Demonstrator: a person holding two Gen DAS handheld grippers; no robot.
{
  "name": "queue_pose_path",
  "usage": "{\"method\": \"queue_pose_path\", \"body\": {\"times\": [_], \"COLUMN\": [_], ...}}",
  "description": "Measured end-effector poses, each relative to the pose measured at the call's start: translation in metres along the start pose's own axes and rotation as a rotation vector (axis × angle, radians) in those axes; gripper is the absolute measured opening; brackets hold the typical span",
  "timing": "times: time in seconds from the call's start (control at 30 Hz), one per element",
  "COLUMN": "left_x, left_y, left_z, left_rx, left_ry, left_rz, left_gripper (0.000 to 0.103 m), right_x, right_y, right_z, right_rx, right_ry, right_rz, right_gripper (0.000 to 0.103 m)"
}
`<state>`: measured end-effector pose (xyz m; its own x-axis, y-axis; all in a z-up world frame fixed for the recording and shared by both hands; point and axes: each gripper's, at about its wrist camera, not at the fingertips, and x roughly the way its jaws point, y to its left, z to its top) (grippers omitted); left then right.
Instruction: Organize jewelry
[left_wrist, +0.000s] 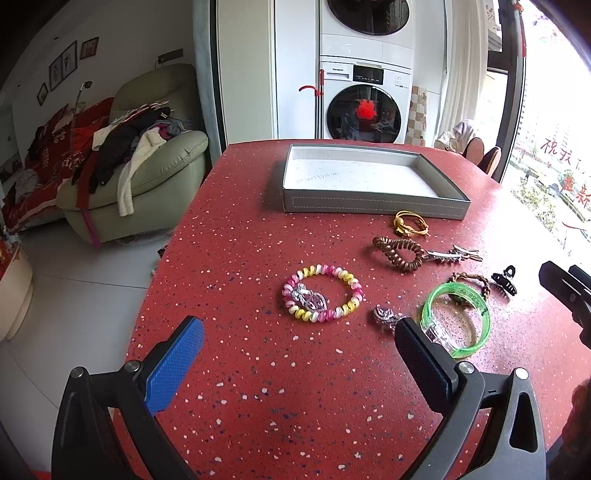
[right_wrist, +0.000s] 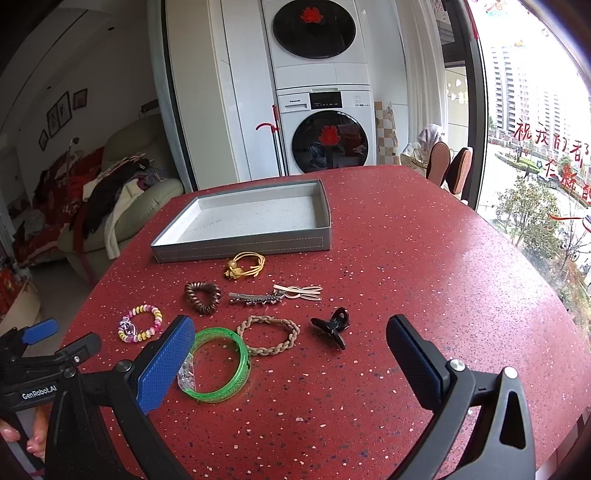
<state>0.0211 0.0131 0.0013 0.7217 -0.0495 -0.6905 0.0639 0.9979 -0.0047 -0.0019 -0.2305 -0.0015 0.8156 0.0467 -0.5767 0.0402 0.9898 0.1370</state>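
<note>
Both grippers are hovering spread wide and holding nothing above a red table (right_wrist: 406, 258). The left gripper (left_wrist: 299, 352) is facing a pink-and-yellow coil bracelet (left_wrist: 320, 293); the right gripper (right_wrist: 290, 354) is hanging just short of a green bangle (right_wrist: 218, 363), braided bracelet (right_wrist: 268, 334) and black claw clip (right_wrist: 331, 327). A gray tray (right_wrist: 243, 245) is sitting farther back.

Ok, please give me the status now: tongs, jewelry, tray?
Left tongs open, empty. Right tongs open, empty. Grey tray holds no jewelry; green bangle, black claw clip and the rest lie on the red table. Path to tray clear.
</note>
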Motion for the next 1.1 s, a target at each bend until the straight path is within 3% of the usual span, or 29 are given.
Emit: {"method": "queue_pose_path", "body": {"times": [0.27,0.5,0.63,0.7,0.83,0.97,1.1], "left_x": [0.042,0.084,0.101,0.106,0.114,0.116,0.115], "left_y": [0.027,0.024,0.015,0.009,0.0,-0.003,-0.007], "left_z": [0.045,0.06,0.064,0.065,0.065,0.068,0.069], "left_rx": [0.065,0.158,0.228,0.263,0.33,0.348,0.369], "left_ry": [0.073,0.167,0.234,0.248,0.277,0.281,0.292], "left_rz": [-0.094,-0.153,-0.2,-0.209,-0.222,-0.245,-0.277], "left_gripper": [0.103,0.103,0.095,0.086,0.085,0.08,0.065], "right_x": [0.034,0.065,0.081,0.087,0.101,0.108,0.109], "right_y": [-0.028,-0.044,-0.049,-0.05,-0.051,-0.047,-0.043], "right_z": [0.017,0.017,0.015,0.015,0.015,0.018,0.022], "right_rx": [-0.059,-0.086,-0.112,-0.131,-0.151,-0.183,-0.201], "right_ry": [0.174,0.291,0.351,0.375,0.41,0.413,0.416], "right_rz": [-0.001,-0.009,-0.012,-0.008,-0.009,-0.009,0.003], "right_gripper": [0.103,0.103,0.102,0.098,0.082,0.073,0.061]}}
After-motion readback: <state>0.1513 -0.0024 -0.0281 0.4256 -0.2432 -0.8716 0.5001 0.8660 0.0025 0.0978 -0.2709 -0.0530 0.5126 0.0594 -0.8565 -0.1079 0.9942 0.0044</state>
